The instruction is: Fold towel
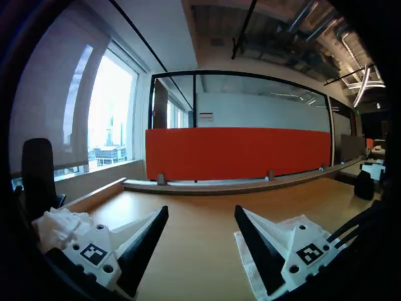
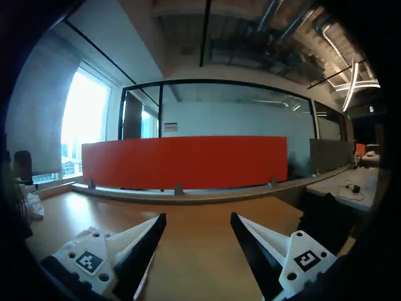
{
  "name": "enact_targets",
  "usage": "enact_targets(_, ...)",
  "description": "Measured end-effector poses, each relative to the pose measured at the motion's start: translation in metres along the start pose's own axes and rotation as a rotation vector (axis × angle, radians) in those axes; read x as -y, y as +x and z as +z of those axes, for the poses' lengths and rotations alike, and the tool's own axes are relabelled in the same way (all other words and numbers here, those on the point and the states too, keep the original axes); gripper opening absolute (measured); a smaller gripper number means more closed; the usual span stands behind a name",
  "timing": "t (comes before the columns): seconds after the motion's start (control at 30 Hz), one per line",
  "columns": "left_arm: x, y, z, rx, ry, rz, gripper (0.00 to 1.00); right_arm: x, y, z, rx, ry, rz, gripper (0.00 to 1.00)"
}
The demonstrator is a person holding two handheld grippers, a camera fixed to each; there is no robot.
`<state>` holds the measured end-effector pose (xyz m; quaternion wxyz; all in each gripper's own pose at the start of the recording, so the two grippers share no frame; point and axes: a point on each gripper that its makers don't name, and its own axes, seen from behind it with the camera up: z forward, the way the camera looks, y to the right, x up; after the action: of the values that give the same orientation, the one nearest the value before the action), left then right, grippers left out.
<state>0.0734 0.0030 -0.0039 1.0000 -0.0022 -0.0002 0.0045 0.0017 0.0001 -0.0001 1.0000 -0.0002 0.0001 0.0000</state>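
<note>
1. In the left gripper view, the left gripper has its black-and-white fingers spread wide with nothing between them. It hovers low over a pale wooden worktop.
2. A flat white woven towel lies at the worktop's near edge, partly beneath one finger of this gripper (whether they touch is unclear).
3. A crumpled white cloth heap sits by the worktop's left edge – possibly a second towel.
4. In the right gripper view, the right gripper is just as wide open and empty, over bare wood.
5. A long orange divider panel runs along the worktop's far edge.
6. The step in hand looks like the approach – no fold has begun. Next, each gripper would need to drop onto a towel corner and close on the fabric.
</note>
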Motion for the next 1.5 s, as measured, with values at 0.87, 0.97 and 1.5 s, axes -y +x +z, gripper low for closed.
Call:
enact_targets(0.87,-0.002,0.132,0.002,0.084,-0.078,0.041,0.98,0.019,0.128,-0.001,0.067,0.042,-0.05,0.99)
enact_targets(0.97,-0.014,0.128,0.002,0.119,-0.134,0.063,0.98,0.032,0.123,0.0,0.104,0.099,-0.072,0.99)
enact_targets(1.5,-0.062,0.097,-0.005,0.27,-0.388,0.103,0.98,0.104,0.09,-0.008,0.286,0.443,-0.193,1.0)
